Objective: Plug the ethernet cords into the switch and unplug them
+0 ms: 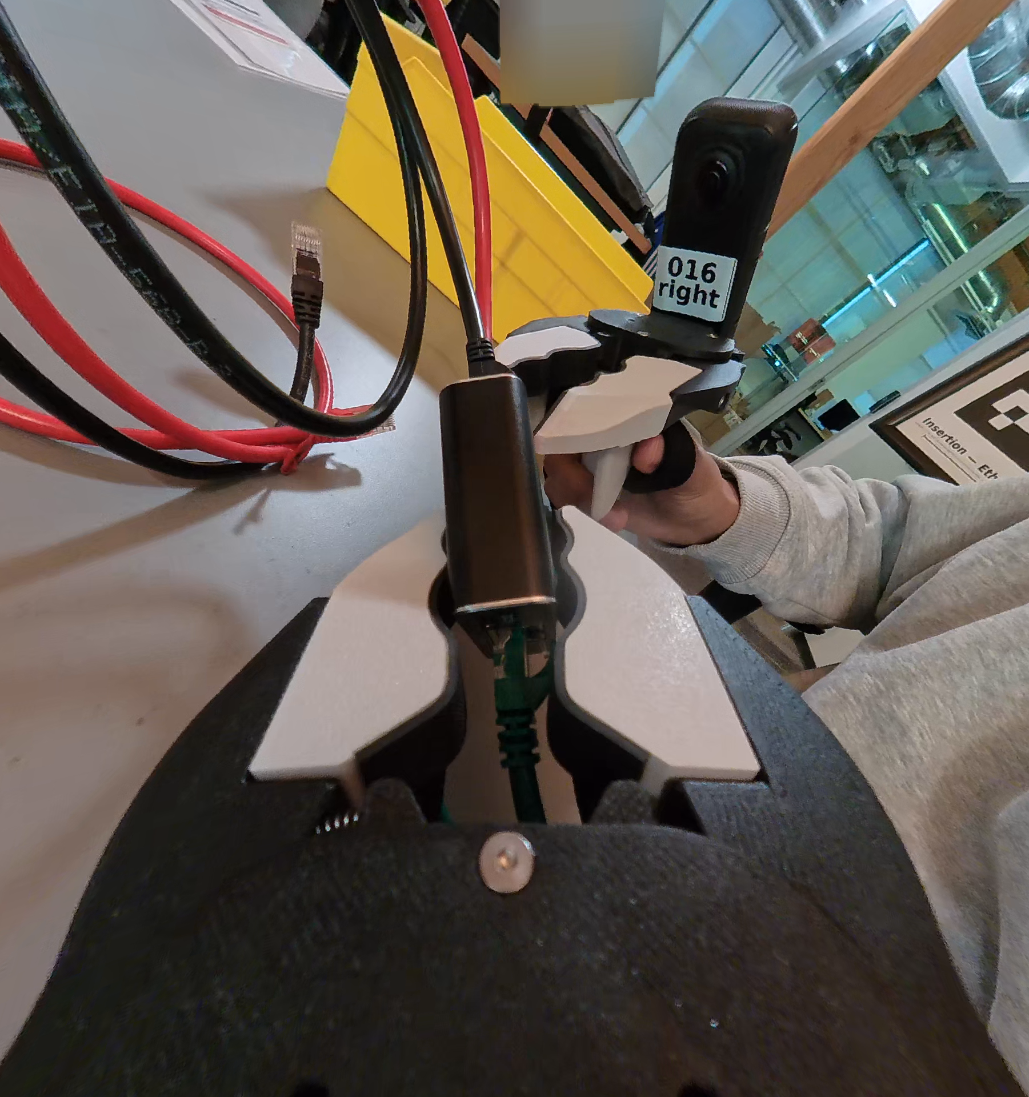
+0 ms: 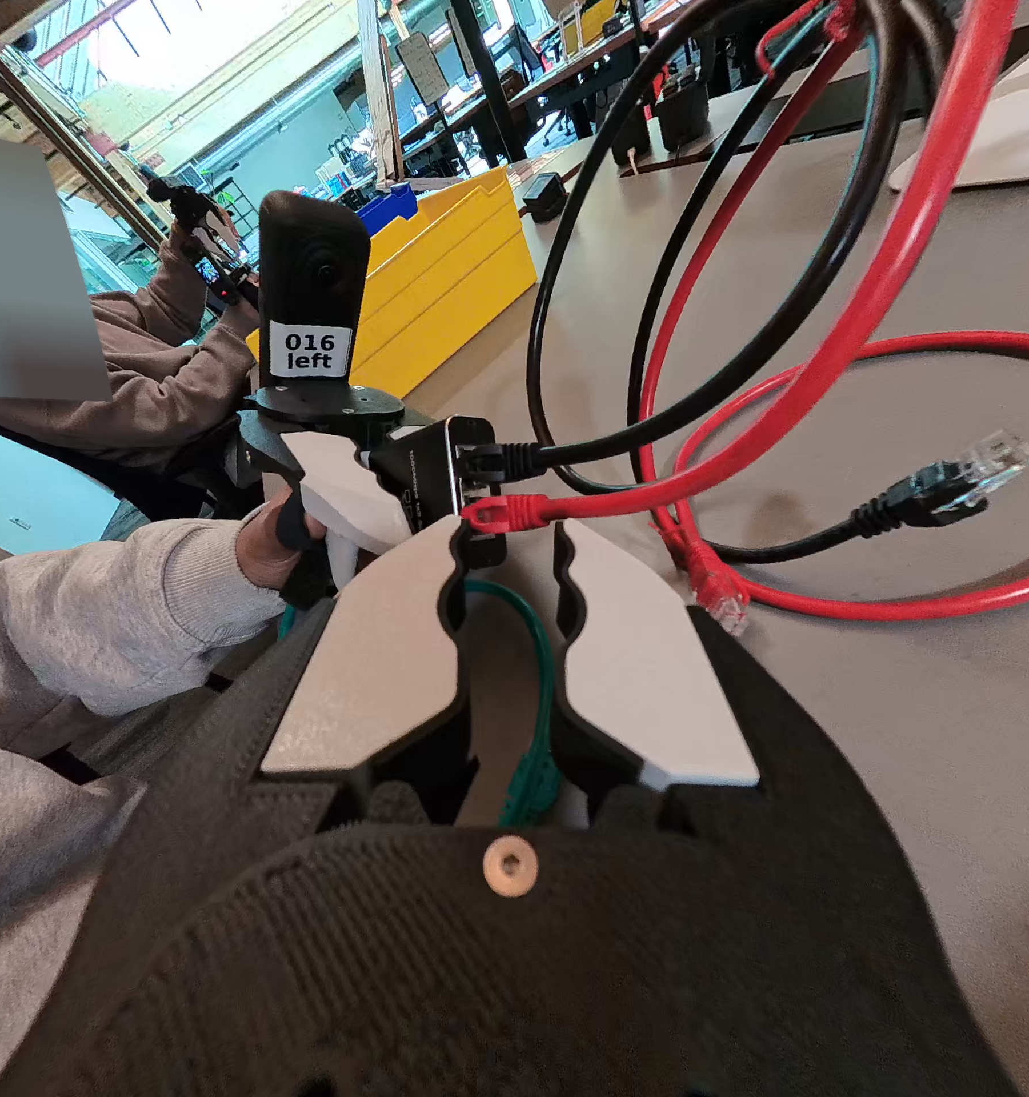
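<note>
My left gripper point(image 1: 503, 540) is shut on the small black switch point(image 1: 488, 475) and holds it above the grey table. A green ethernet cord point(image 1: 515, 712) is plugged into the switch's near end and runs back between my left fingers. In the right wrist view the switch point(image 2: 434, 475) shows a black cord point(image 2: 512, 460) and a red cord point(image 2: 509, 511) plugged into its port face. My right gripper point(image 2: 506, 549) is open, its tips just under the red plug. It also shows in the left wrist view point(image 1: 550, 380), beside the switch's far end.
A loose black plug point(image 2: 945, 492) and a loose red plug point(image 2: 719, 593) lie on the table point(image 2: 856, 742) among coiled red and black cable loops. A yellow bin point(image 2: 440, 285) stands behind. A person's grey sleeves hold both grippers. Another person sits at the far left.
</note>
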A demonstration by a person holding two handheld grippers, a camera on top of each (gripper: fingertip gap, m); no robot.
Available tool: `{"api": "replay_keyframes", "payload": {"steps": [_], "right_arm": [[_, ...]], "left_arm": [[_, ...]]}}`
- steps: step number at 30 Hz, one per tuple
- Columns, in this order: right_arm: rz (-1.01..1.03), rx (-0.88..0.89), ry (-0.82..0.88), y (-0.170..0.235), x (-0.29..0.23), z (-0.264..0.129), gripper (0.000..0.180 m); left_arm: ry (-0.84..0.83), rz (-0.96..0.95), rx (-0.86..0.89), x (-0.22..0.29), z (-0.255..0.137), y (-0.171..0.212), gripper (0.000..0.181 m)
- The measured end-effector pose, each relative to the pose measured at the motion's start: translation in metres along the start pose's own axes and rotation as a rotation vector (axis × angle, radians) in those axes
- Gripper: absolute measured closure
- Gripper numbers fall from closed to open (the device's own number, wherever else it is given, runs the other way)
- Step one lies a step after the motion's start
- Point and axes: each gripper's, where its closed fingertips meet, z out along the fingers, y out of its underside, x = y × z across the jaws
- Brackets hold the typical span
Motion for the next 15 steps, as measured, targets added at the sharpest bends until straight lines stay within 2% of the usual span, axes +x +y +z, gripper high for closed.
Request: {"api": "replay_keyframes", "payload": {"steps": [15], "right_arm": [[0.043, -0.004, -0.025, 0.0011, 0.0010, -0.0018, 0.155]], "left_arm": [[0.026, -0.014, -0.047, 0.0017, 0.0039, 0.0053, 0.152]]}}
